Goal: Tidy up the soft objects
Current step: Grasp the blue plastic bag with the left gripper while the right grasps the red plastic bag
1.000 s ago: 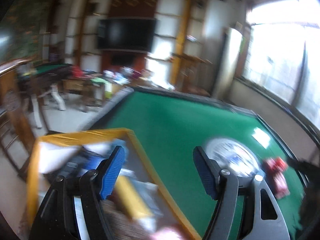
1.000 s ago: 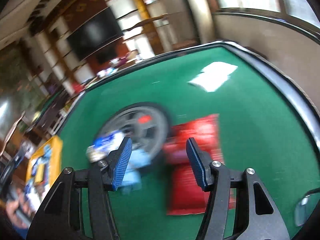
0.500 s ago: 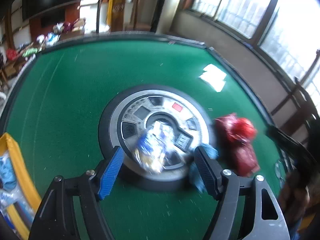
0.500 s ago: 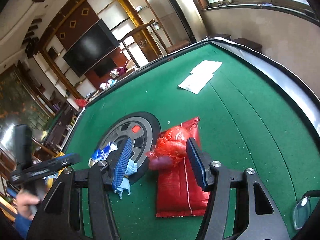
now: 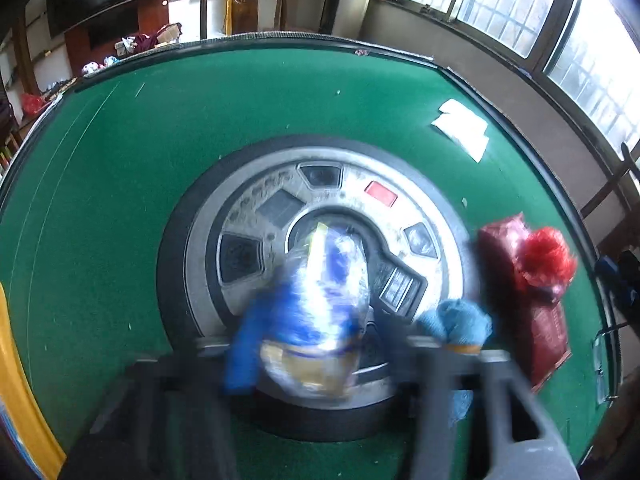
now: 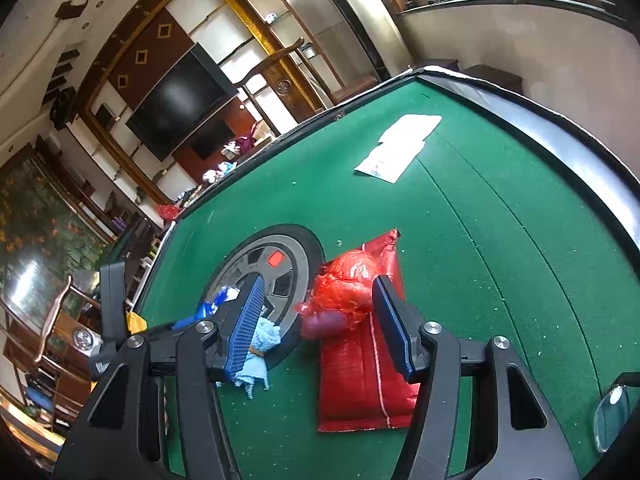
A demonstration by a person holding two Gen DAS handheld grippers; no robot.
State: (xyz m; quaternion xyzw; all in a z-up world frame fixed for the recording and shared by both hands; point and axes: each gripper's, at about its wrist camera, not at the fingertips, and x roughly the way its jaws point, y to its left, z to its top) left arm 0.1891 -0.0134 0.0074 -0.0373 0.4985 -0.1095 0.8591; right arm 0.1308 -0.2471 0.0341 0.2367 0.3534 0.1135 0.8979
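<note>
Blue-and-silver crinkly packet [image 5: 320, 300] lies on the round grey console [image 5: 320, 216] at the middle of the green worktop [image 5: 120, 160], long axis running twelve to six in the left wrist view, yellow end nearest the camera. Blurred. Left gripper [image 5: 320, 344] has it between its jaws, which have just been closing; whether the pads press it I cannot tell. Light blue cloth [image 6: 260, 344] crumpled at the console's edge. Red mesh bag [image 6: 360, 344] flat on the felt at three o'clock of the console, bunched red plastic on its far end. Right gripper [image 6: 316, 320] jaws apart, empty, above the bag. Yellow bin edge [image 5: 12, 380] at eight o'clock; contents unclear.
</note>
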